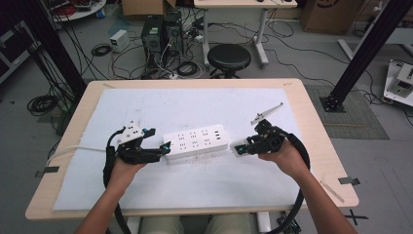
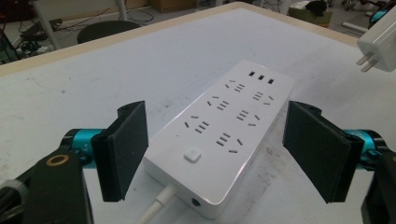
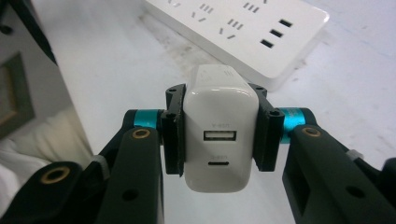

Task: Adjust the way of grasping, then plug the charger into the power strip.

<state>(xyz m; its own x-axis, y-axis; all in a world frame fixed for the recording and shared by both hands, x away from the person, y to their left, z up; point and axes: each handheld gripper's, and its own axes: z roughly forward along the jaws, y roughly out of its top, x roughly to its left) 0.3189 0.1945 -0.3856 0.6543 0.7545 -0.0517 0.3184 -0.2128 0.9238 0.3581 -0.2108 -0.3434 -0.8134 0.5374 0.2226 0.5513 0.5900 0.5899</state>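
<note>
High view is showing the strip (image 1: 196,141) lying flat mid-table, its long axis running left to right between the two hands. Left gripper (image 1: 163,148) is standing with jaws wide, straddling the strip's corded end without touching it. Right gripper (image 1: 237,147) is clamping the charger (image 1: 238,147) just off the strip's far end, prongs seemingly pointing toward the sockets, though that is blurred. Right hand (image 1: 287,158) is nearer the USB end; nothing is plugged into any socket
</note>
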